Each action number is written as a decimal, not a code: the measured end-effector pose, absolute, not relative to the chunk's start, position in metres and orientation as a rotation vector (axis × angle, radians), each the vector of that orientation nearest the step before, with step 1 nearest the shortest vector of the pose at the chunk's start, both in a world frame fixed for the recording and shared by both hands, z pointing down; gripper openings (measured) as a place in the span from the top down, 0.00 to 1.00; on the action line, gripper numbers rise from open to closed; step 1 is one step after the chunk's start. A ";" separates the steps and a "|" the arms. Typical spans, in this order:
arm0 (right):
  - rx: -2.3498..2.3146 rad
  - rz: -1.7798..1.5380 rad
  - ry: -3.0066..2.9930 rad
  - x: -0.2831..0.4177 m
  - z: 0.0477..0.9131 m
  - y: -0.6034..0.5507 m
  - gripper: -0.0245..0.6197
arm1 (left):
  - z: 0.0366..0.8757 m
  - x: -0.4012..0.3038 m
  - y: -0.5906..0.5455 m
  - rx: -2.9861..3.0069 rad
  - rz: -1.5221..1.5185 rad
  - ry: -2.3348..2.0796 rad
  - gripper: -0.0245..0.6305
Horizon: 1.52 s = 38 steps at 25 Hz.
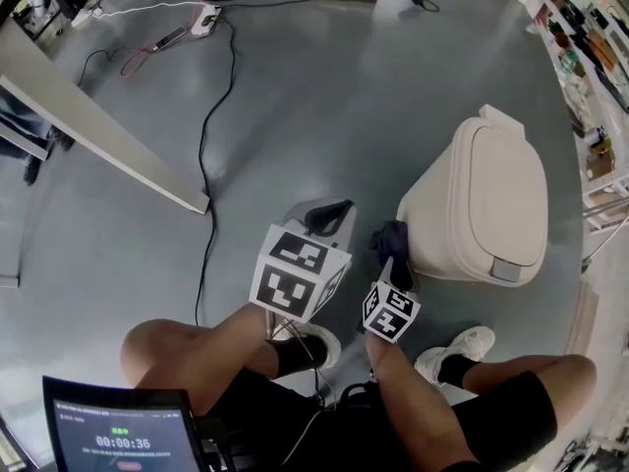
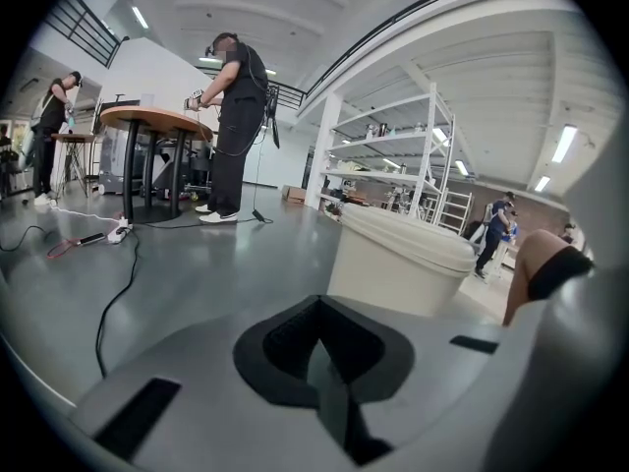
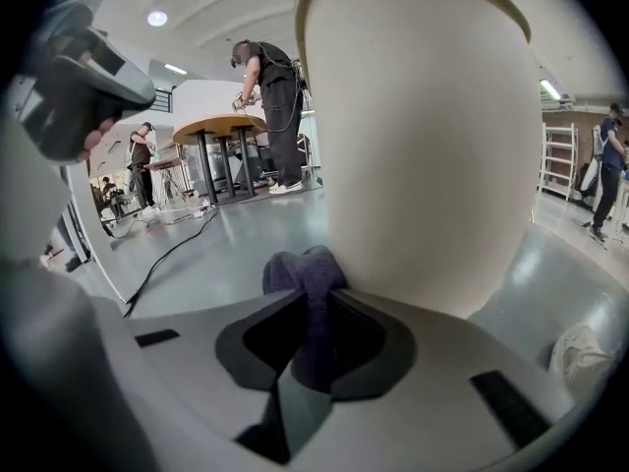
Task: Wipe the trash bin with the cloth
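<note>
A cream trash bin (image 1: 482,205) with a closed lid stands on the grey floor; it fills the right gripper view (image 3: 423,136) and shows right of centre in the left gripper view (image 2: 398,264). My right gripper (image 1: 391,254) is shut on a dark purple cloth (image 1: 391,239), which presses against the bin's left side wall. The cloth (image 3: 305,283) bunches between the jaws. My left gripper (image 1: 329,216) hangs just left of it, shut and empty, apart from the bin.
A black cable (image 1: 208,136) runs across the floor at left, beside a white table edge (image 1: 98,131). Shelving (image 1: 590,57) stands at the right. My legs and white shoes (image 1: 462,347) are close below the bin. Other people work at a round table (image 2: 157,121) far off.
</note>
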State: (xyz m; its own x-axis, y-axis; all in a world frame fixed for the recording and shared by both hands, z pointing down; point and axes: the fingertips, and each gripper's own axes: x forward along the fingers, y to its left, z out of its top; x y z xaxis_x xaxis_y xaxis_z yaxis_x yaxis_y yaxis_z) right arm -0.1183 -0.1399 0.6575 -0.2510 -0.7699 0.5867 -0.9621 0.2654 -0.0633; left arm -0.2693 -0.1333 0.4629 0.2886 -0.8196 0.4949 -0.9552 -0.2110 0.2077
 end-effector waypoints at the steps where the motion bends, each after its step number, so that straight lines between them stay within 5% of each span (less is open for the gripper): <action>1: 1.563 0.598 -2.088 -0.118 0.662 -0.140 0.85 | 0.463 -0.269 -0.133 2.094 0.385 -1.583 0.96; 21: 1.825 0.621 -2.485 -0.171 0.490 -0.185 0.85 | 0.421 -0.292 -0.138 2.094 0.235 -1.677 0.96; 38: 2.044 0.817 -2.283 -0.147 0.517 -0.209 0.85 | 0.425 -0.286 -0.136 2.081 0.234 -1.660 0.96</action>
